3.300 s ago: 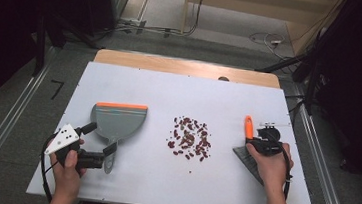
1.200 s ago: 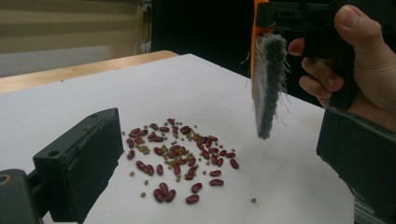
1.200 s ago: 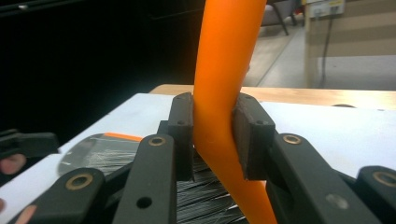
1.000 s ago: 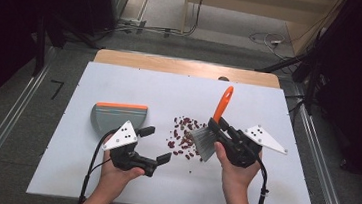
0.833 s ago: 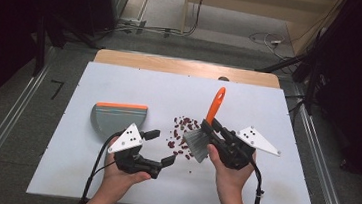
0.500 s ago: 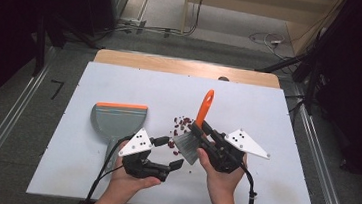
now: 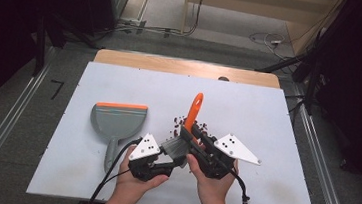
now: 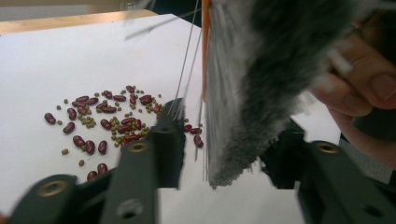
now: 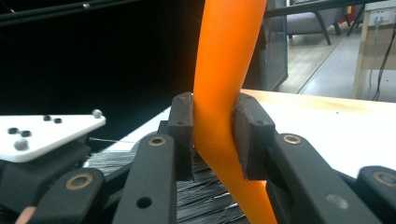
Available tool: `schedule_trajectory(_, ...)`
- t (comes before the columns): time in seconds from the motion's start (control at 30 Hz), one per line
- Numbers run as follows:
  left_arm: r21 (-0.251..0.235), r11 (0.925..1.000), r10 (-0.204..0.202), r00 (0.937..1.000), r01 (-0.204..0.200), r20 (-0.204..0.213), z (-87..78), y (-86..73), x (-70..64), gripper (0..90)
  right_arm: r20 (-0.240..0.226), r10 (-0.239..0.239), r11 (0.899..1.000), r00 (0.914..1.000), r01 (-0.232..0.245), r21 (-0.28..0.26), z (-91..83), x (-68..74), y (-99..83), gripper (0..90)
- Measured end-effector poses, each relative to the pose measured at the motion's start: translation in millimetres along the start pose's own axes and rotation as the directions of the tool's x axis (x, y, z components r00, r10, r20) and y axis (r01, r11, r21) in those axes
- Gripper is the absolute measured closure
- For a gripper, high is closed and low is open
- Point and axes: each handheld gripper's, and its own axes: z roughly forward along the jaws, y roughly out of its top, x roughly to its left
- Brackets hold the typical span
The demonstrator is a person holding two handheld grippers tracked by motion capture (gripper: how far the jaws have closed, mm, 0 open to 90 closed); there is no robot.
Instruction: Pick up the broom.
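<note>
High view: I have both grippers low and close together at the near edge of the table (image 7: 267, 120).
Right gripper (image 7: 193, 133): it carries the brush (image 7: 186, 132), orange handle rising up and away from it, grey bristles hanging down toward my left gripper (image 7: 171, 159).
Beans (image 7: 179, 123): scattered just beyond the bristles, ahead of both grippers.
Dustpan (image 7: 117, 121): lies to the left of my left gripper, handle toward me, mouth away; the left gripper is the nearer one to it.

Left gripper view: my jaws stand apart with the bristles (image 8: 261, 84) hanging between them, touching neither as far as I can tell.
Beans (image 8: 107, 121): ahead and left of the jaws, on the table.

Right gripper view: my jaws are clamped on the orange handle (image 9: 229, 79), which runs upright between the pads (image 9: 180, 135).

Key relation: the brush's long axis runs up and away from me, with the bristle end at the near edge of the beans, so I judge the sweep must run leftward, toward the dustpan.
</note>
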Motion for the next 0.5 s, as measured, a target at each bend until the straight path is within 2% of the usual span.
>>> schedule_trajectory(0.17, -0.008, 0.9998, 0.019, 0.9997, -0.019, 0.015, -2.9, 0.6, 0.2, 80.1, 0.003, -0.008, 1.0, 1.0, 0.008, -0.01, -1.3, 2.9, 1.5, 69.2)
schedule_trajectory(0.3, -0.007, 0.9994, 0.034, 0.9989, -0.034, 0.032, -6.8, 1.5, 4.0, 85.0, -0.031, -0.007, 1.0, 0.9995, 0.007, 0.0, -0.5, 0.2, 2.3, 68.9)
schedule_trajectory(0.4, -0.007, 0.9987, 0.051, 0.9979, -0.051, 0.04, -13.2, 4.5, 9.3, 85.7, -0.102, -0.034, 0.999, 0.9941, 0.035, 0.009, -0.8, -4.2, 6.8, 66.0)
schedule_trajectory(0.43, -0.007, 0.9987, 0.051, 0.9979, -0.051, 0.04, -13.2, 4.5, 9.3, 85.7, -0.102, -0.034, 0.999, 0.9941, 0.035, 0.009, -0.8, -4.2, 6.8, 66.0)
schedule_trajectory(0.47, -0.001, 0.9986, 0.054, 0.9974, -0.054, 0.048, -17.5, 5.9, 14.7, 85.8, -0.163, -0.035, 0.999, 0.986, 0.037, 0.005, -2.5, -10.4, 12.7, 54.2)
schedule_trajectory(0.5, -0.003, 0.9986, 0.052, 0.9973, -0.052, 0.052, -19.6, 6.1, 17.4, 85.8, -0.196, -0.034, 0.999, 0.98, 0.035, 0.001, -4.0, -14.2, 15.6, 50.9)
